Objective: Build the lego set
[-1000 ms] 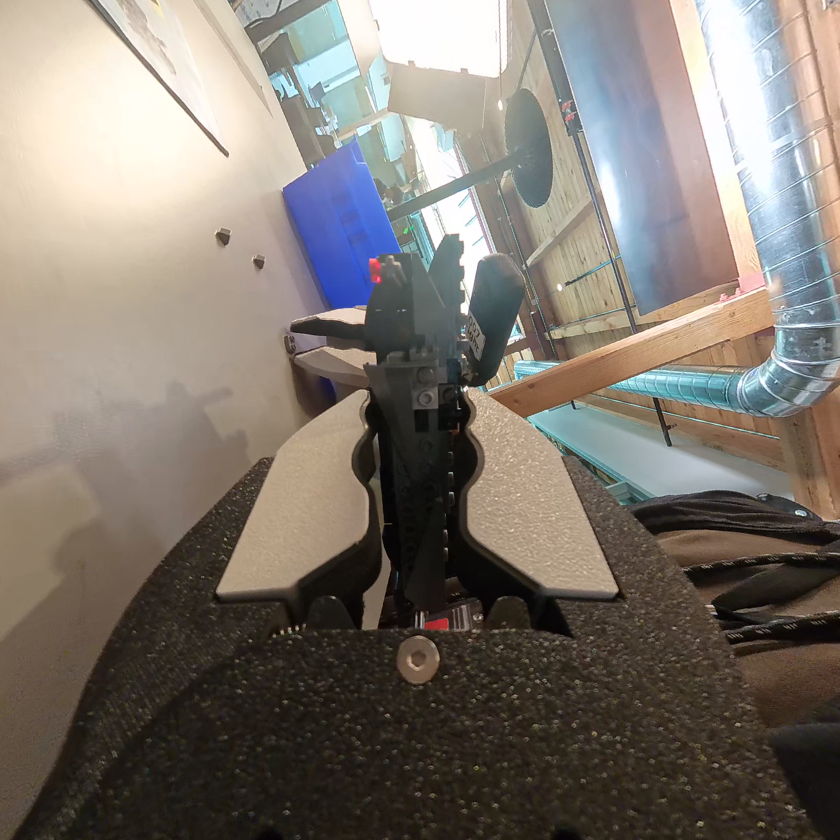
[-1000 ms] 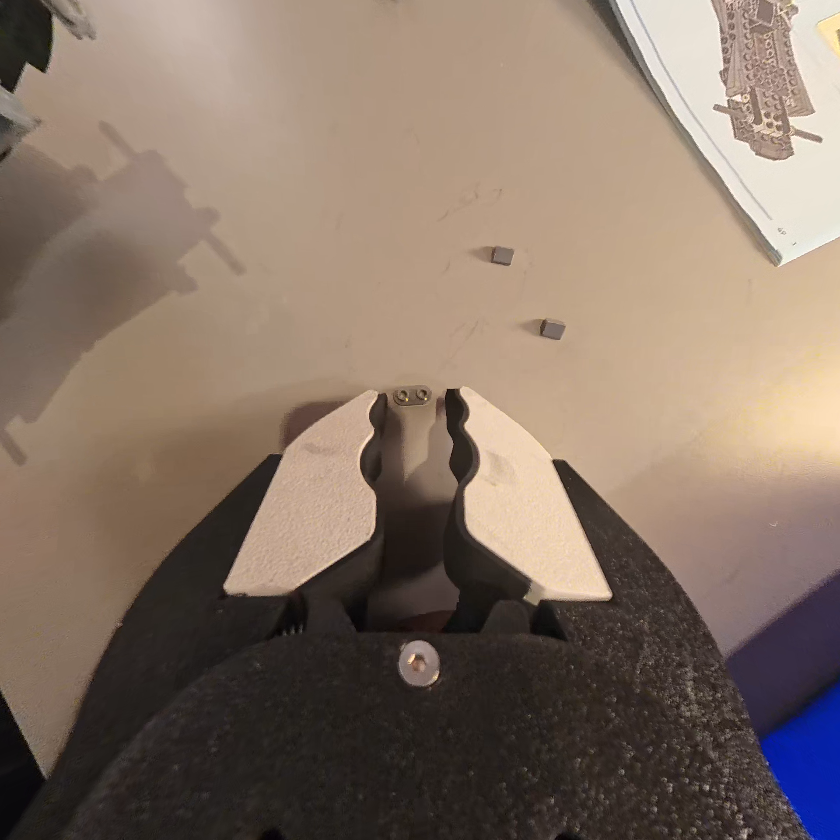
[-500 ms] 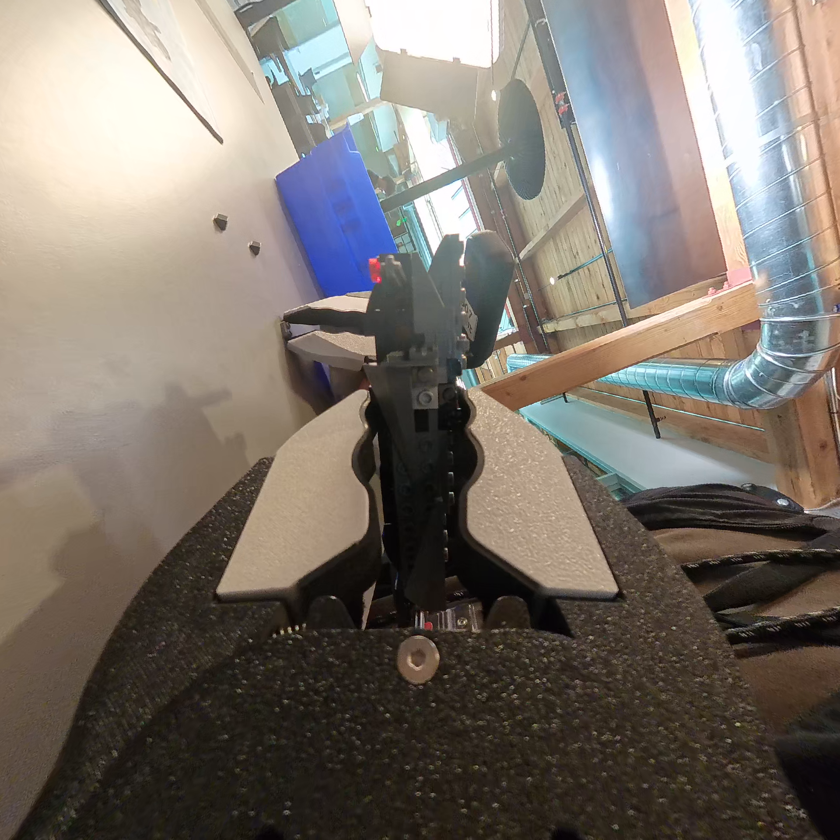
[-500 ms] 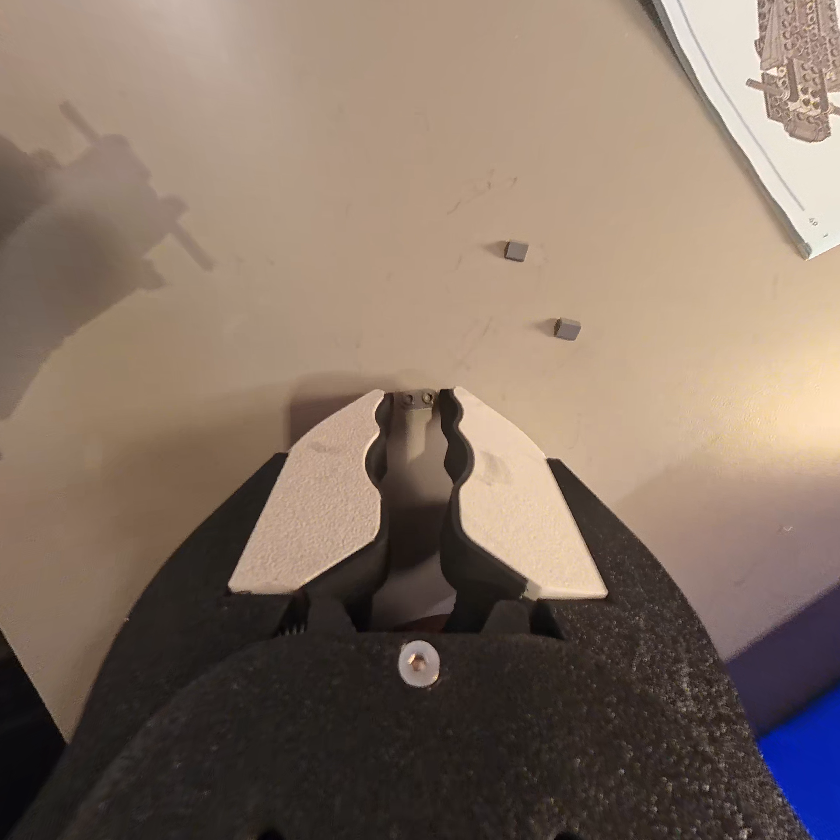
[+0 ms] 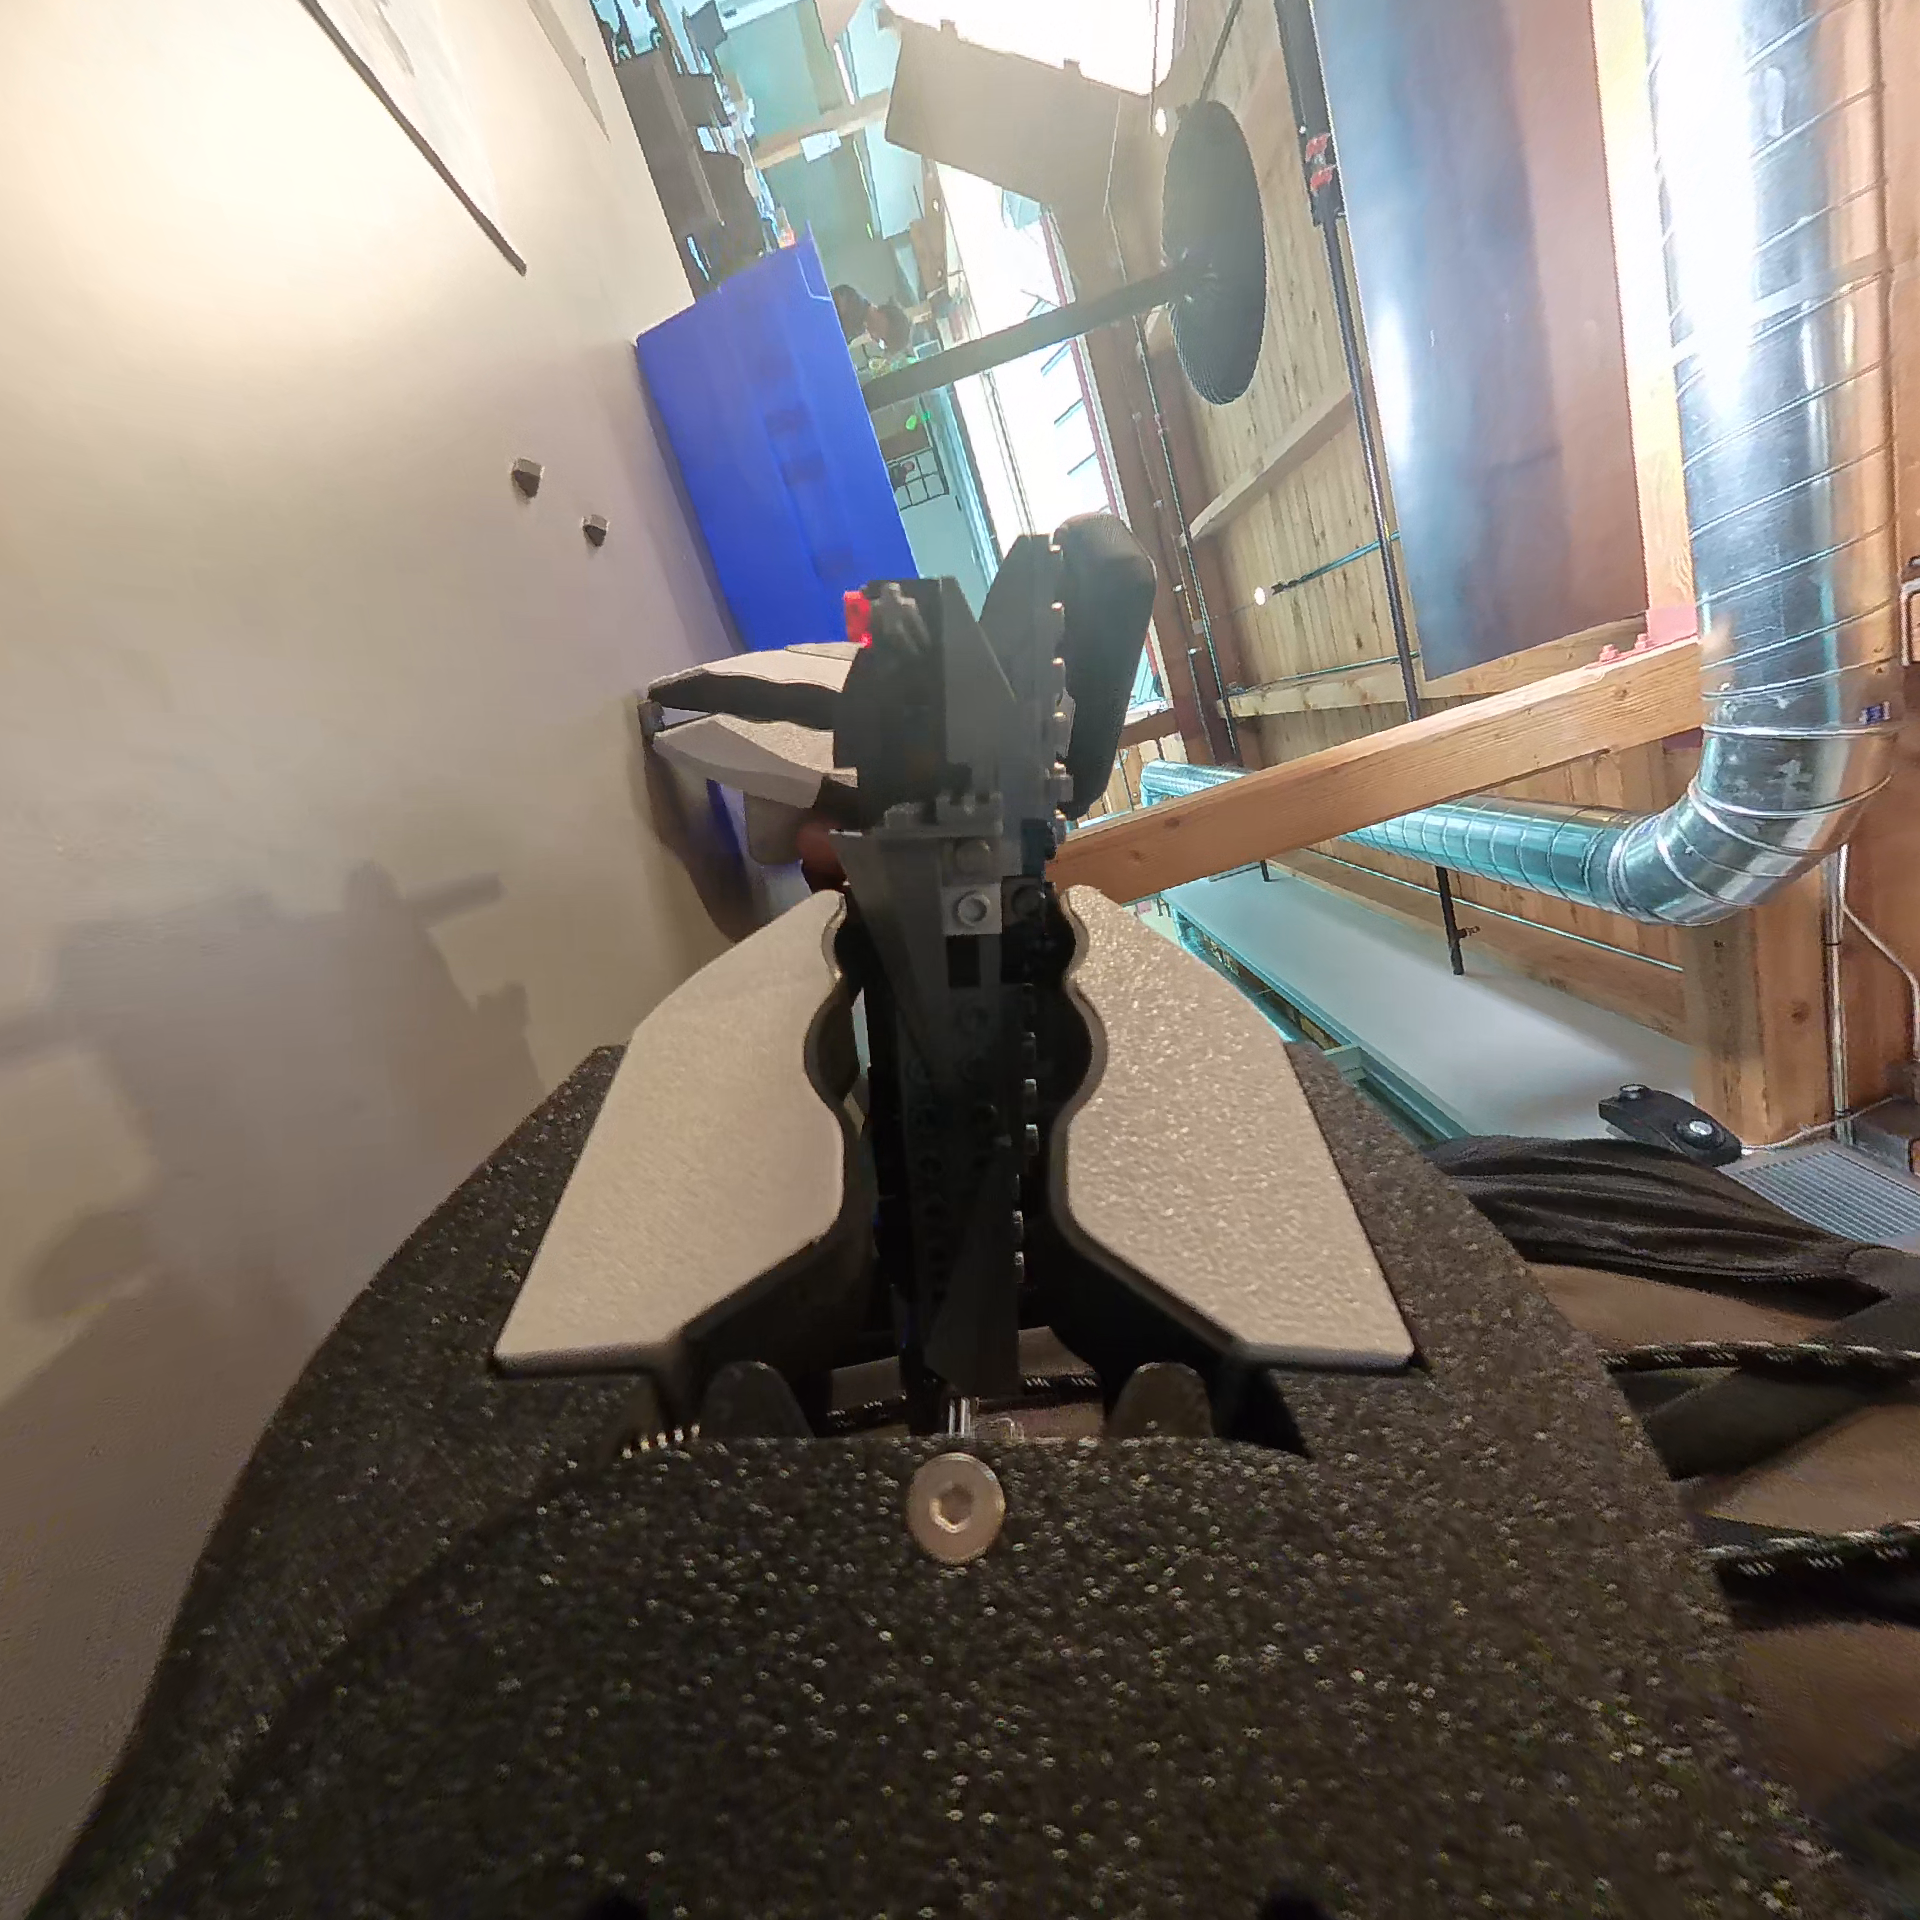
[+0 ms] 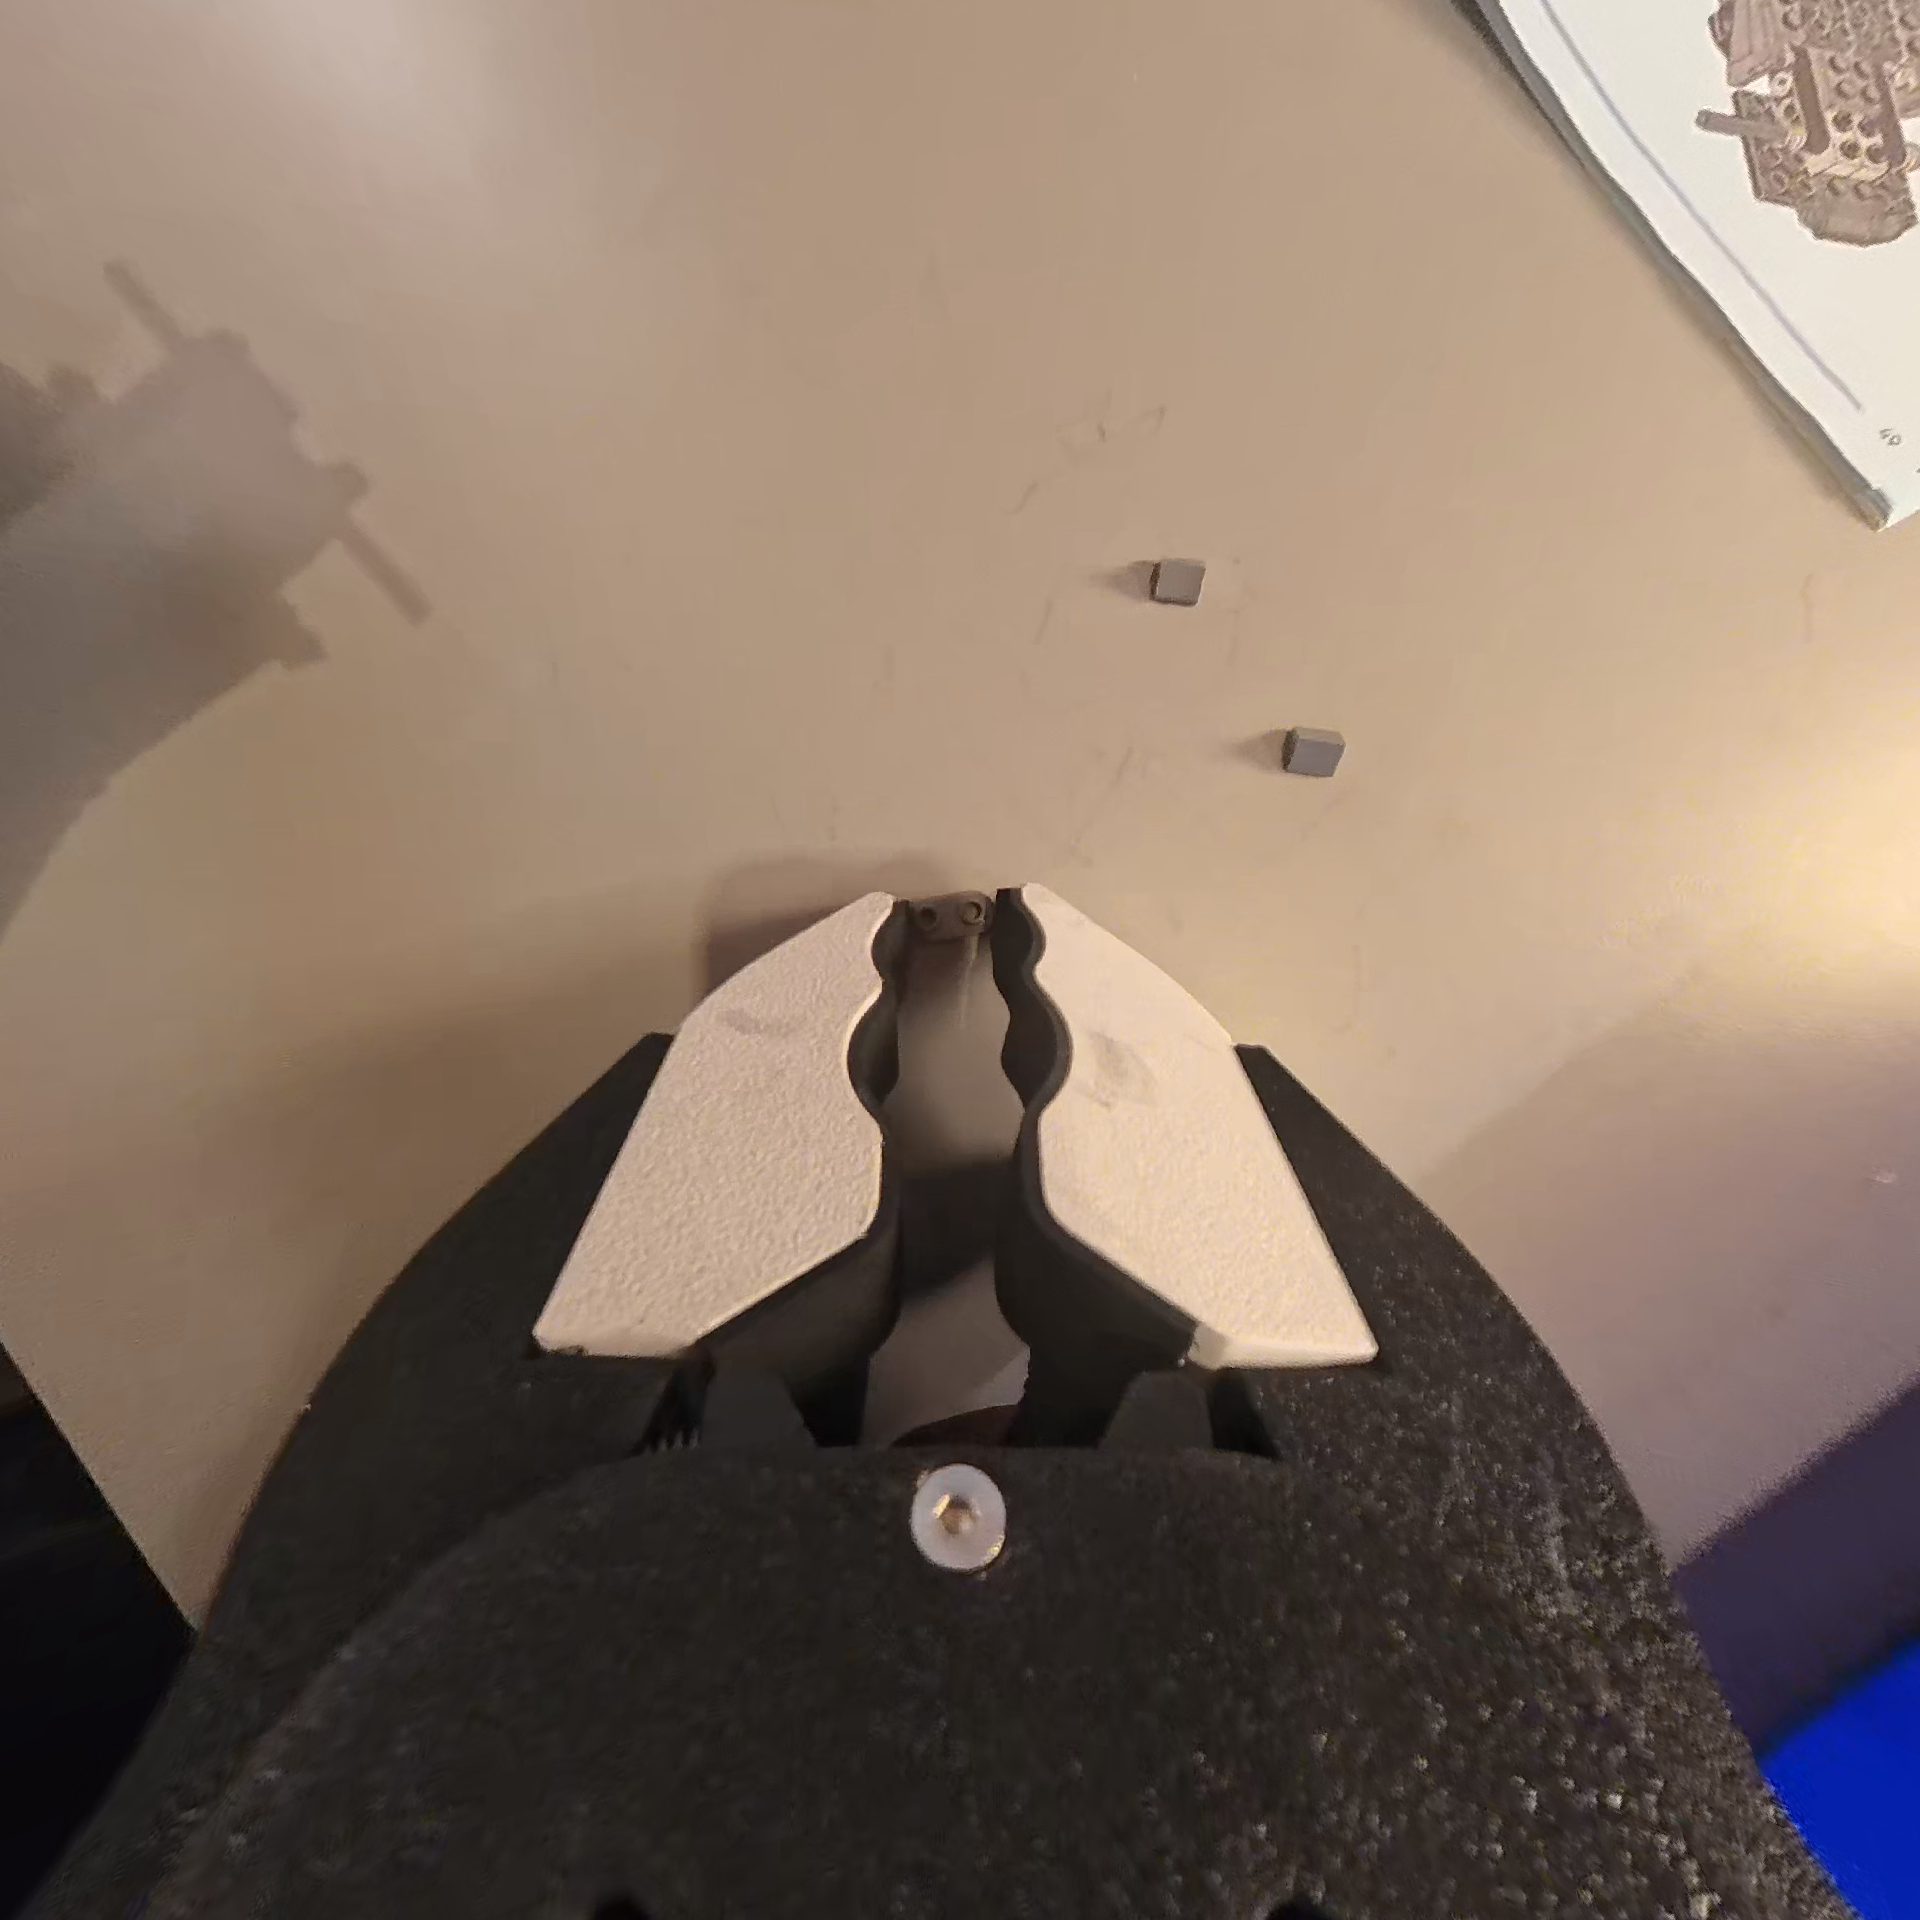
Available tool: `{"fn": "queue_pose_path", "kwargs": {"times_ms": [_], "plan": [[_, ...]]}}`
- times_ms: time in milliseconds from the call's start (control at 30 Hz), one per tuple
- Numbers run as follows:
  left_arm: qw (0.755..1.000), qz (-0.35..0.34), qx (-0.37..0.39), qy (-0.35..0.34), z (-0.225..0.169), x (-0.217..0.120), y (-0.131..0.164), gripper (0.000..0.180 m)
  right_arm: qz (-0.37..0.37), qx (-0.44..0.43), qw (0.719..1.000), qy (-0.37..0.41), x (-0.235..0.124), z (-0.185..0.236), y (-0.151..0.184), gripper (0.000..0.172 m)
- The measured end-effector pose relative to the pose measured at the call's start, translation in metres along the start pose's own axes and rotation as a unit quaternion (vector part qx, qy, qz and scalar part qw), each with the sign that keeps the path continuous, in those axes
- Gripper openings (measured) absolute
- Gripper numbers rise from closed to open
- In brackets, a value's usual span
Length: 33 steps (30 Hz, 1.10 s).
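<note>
- Gripping a dark grey brick model (image 5: 956,1039), the left tongs (image 5: 956,914) sit at the centre of the left wrist view; both pads press the model's sides, and it juts well past the tips toward the upper middle of the frame.
- The model carries a small red piece (image 5: 856,606) at its far end.
- The right tongs (image 6: 945,914), at the centre of the right wrist view, stand narrow around a small grey two-stud plate (image 6: 948,916) that lies on the beige counter (image 6: 623,520); the tips appear to touch the plate's ends.
- In the left wrist view the right tongs show left of centre, tips down on the counter, partly hidden behind the model.
- Two small grey tiles (image 6: 1177,582) lie loose on the counter to the upper right of the plate, well apart from it.
- A booklet (image 6: 1714,208) with a drawing of a model lies in the upper right corner of the right wrist view.
- A blue bin (image 5: 769,457) stands at the counter's far edge, upper middle of the left wrist view.
- Risk: the plate is thin and caught only at the very tips, so it could pivot or pop out if lifted.
- Risk: the tips rest on the counter and could scrape it or push the plate flat instead of raising it.
- Risk: the model overhangs far beyond its grip; a knock against the right tongs nearby could shed bricks or twist it.
</note>
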<state>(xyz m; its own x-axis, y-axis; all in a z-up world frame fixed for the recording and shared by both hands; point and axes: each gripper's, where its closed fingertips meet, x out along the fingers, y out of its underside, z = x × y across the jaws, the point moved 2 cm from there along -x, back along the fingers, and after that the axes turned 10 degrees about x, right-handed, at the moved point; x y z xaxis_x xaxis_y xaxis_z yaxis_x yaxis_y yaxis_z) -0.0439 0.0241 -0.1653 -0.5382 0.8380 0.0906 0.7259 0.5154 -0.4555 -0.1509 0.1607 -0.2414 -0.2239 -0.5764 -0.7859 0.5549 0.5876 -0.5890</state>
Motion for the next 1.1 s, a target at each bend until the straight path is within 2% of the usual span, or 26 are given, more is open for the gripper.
{"fn": "queue_pose_path", "kwargs": {"times_ms": [133,233,400,533,733,1100], "plan": [[1.0,0.007,-0.009,-0.008,0.005,-0.004,-0.001,0.035,-0.016,0.001,1.0,0.005,-0.008,0.008,-0.011,0.015],[1.0,0.015,-0.014,-0.02,0.009,-0.006,-0.001,0.035,-0.045,-0.019,0.999,0.001,-0.026,0.025,-0.033,0.015],[0.999,0.035,-0.004,-0.032,0.003,-0.002,-0.005,0.035,-0.128,-0.073,0.988,-0.047,-0.067,0.081,-0.09,0.015],[0.998,0.046,0.005,-0.038,-0.003,0.003,-0.008,0.035,-0.16,-0.121,0.977,-0.075,-0.079,0.126,-0.116,0.015],[0.998,0.051,0.002,-0.047,-0.006,0.002,-0.006,0.035,-0.141,-0.145,0.973,-0.112,-0.064,0.162,-0.119,0.015],[0.997,0.053,-0.007,-0.048,-0.004,-0.001,-0.007,0.035,-0.072,-0.177,0.975,-0.115,-0.036,0.167,-0.105,0.015]]}}
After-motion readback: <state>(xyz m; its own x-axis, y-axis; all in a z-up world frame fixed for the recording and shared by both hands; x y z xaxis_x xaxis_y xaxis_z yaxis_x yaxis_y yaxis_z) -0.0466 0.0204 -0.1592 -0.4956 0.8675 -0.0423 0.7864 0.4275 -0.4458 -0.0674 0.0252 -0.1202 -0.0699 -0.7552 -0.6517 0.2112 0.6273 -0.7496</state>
